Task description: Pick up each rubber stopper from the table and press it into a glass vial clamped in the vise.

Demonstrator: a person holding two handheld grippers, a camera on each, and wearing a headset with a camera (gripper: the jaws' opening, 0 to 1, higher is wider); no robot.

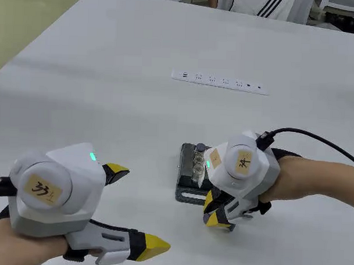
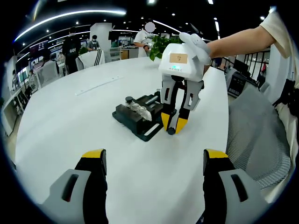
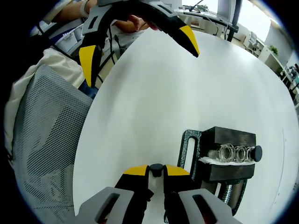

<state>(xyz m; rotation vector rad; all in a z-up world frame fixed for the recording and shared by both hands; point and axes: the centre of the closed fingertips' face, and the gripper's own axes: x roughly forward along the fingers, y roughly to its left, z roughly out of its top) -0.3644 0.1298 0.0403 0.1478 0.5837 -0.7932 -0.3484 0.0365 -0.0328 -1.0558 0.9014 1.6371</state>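
Note:
My right gripper (image 3: 155, 171) is shut on a small dark rubber stopper (image 3: 155, 167), its tips pointing down at the white table just in front of the black vise (image 3: 232, 171). In the vise's jaws stand glass vials (image 3: 233, 152) in a row; the far one carries a dark stopper (image 3: 256, 151). From the left gripper view, the right gripper (image 2: 174, 126) holds the stopper (image 2: 171, 131) low beside the vise (image 2: 135, 117). In the head view the right gripper (image 1: 216, 214) hangs at the vise's (image 1: 186, 188) near right corner. My left gripper (image 1: 136, 206) is open and holds nothing, well to the left.
A white power strip (image 1: 219, 81) lies on the table beyond the vise. A grey mesh chair (image 3: 42, 140) stands at the table's edge by the person. Several people and desks fill the room behind (image 2: 74, 44). Bare tabletop (image 1: 108, 107) spreads left and beyond.

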